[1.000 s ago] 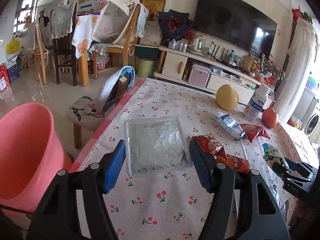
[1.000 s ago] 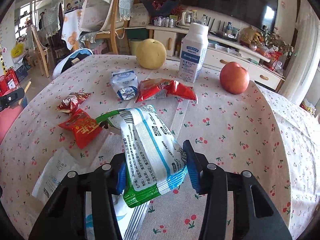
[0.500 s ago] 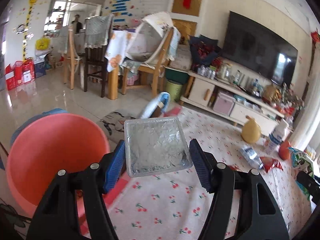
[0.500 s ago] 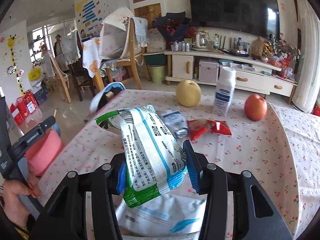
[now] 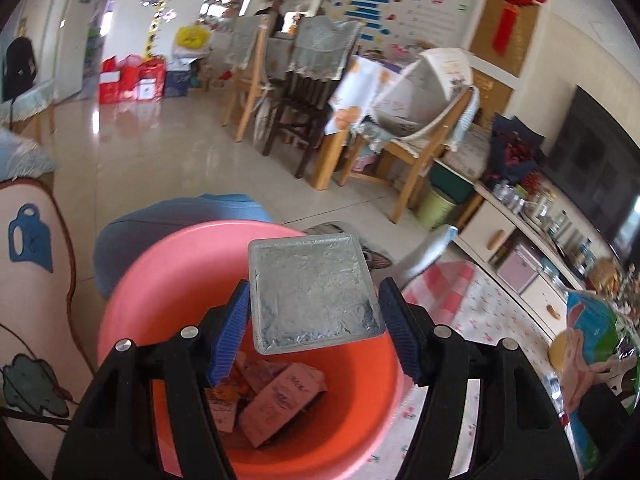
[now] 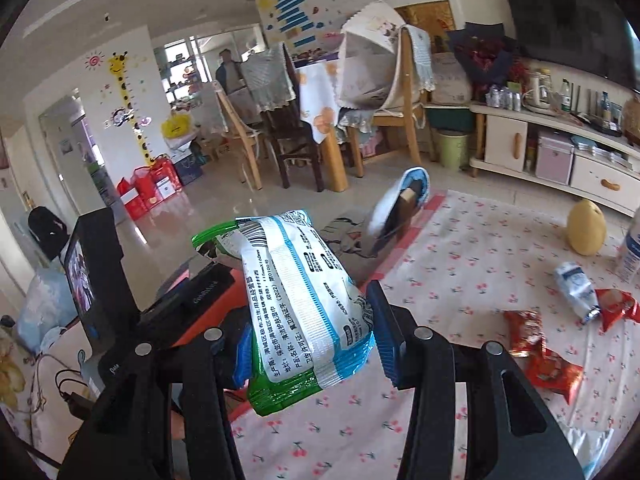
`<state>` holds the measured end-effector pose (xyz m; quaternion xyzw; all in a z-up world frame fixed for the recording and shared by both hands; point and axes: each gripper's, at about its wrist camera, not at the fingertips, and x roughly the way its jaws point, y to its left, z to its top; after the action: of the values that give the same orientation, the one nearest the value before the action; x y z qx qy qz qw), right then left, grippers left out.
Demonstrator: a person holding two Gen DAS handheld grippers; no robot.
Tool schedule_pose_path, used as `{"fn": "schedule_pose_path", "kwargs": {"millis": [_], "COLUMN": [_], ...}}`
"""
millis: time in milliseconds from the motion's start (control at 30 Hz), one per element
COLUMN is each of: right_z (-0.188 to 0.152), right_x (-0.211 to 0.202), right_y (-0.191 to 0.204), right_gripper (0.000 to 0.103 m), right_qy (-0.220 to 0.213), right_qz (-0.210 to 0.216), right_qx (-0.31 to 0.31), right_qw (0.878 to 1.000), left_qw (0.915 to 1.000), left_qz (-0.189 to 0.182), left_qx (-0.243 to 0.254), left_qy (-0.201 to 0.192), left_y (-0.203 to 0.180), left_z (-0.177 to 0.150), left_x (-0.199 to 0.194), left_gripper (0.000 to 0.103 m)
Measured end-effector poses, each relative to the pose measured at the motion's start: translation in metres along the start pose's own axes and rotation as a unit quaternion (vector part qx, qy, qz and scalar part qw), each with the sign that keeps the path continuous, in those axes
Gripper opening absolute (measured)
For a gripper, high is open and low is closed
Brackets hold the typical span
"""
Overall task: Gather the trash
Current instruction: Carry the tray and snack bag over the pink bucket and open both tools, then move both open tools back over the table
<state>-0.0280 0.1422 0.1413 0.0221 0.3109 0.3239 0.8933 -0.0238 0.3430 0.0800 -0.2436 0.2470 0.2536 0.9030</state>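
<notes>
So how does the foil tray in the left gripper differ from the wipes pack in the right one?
The foil tray is square, silver and stiff; the wipes pack is a soft printed white, blue and green pouch. The tray hangs over the pink bucket; the pack hangs above the table edge. Both are clamped between blue fingers.

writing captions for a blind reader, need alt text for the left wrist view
The left gripper holds a square foil tray over a pink plastic bucket containing crumpled wrappers. Behind lie a tiled floor and wooden chairs.

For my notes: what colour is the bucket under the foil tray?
Pink bucket, clearest in the left wrist view.
</notes>
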Motion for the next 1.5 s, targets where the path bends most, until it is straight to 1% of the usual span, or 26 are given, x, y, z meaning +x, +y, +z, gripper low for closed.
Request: {"fn": "schedule_pose_path", "kwargs": {"millis": [200,367,533,600,633,733,833,867,1000,1133,1300,1500], "right_z": [0.01,0.005,-0.005,-0.007,-0.008,-0.008,-0.009,-0.011,-0.017,-0.024,-0.032,-0.044], "right_x": [0.045,0.076,0.095,0.094,0.092,0.085,0.074,0.07,0.057,0.045,0.025,0.0], "right_y": [0.033,0.042,0.036,0.03,0.028,0.025,0.024,0.023,0.015,0.005,-0.001,-0.01], "right_gripper": [0.05,0.051,0.06,0.071,0.073,0.08,0.084,0.09,0.09,0.09,0.091,0.091], "right_qy": [0.022,0.049,0.066,0.061,0.057,0.046,0.034,0.03,0.019,0.014,0.006,-0.006], "right_qz": [0.034,0.055,0.075,0.074,0.071,0.047,0.016,0.007,-0.02,-0.04,-0.069,-0.099], "right_qx": [0.005,0.022,0.063,0.08,0.082,0.068,0.052,0.049,0.037,0.031,0.016,-0.006], "right_qw": [0.999,0.997,0.993,0.992,0.993,0.996,0.998,0.998,0.999,0.999,0.997,0.995], "left_qw": [0.998,0.9957,0.9932,0.9926,0.9926,0.9937,0.9961,0.9966,0.9982,0.9986,0.9988,0.9975], "left_qz": [0.019,0.022,0.028,0.034,0.035,0.042,0.05,0.05,0.055,0.052,0.033,0.019], "left_qx": [-0.055,-0.08,-0.096,-0.098,-0.098,-0.091,-0.067,-0.06,-0.023,0.012,0.037,0.067], "left_qy": [0.025,0.043,0.06,0.062,0.062,0.05,0.031,0.026,0.006,-0.003,-0.004,-0.014], "left_y": [0.042,0.055,0.065,0.068,0.069,0.067,0.057,0.056,0.04,0.027,0.013,-0.001], "left_z": [0.016,0.014,0.016,0.018,0.016,0.017,0.019,0.02,0.021,0.02,0.017,0.008], "left_x": [0.016,0.023,0.031,0.033,0.032,0.029,0.024,0.022,0.016,0.013,0.009,0.002], "left_gripper": [0.066,0.066,0.067,0.069,0.069,0.078,0.082,0.083,0.086,0.088,0.088,0.088]}}
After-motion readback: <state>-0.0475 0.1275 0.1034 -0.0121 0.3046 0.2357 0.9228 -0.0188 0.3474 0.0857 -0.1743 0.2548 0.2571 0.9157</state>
